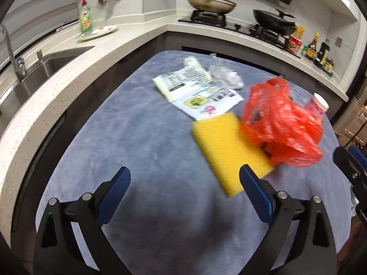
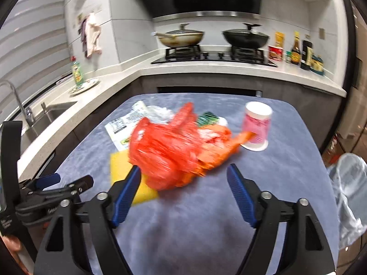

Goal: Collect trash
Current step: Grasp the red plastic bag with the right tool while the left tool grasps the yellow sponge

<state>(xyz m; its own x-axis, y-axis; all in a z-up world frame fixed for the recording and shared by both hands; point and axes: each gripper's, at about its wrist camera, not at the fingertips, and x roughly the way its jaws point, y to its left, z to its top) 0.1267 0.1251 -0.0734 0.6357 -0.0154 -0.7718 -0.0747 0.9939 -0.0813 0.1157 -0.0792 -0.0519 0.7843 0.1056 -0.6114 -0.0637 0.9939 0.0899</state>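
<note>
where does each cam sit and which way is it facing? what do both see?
Left wrist: on the left gripper, angled down over the blue table toward sink and stove; both open fingers show, right gripper at the right edge.
Right wrist: on the right gripper, facing the stove; open fingers show, left gripper at lower left.
Shared: red plastic bag, yellow sponge, pink cup.

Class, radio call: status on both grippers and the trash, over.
Left gripper open, empty. Right gripper open, empty. Red plastic bag loose on blue cloth, partly over yellow sponge. Upturned pink cup beside bag.
</note>
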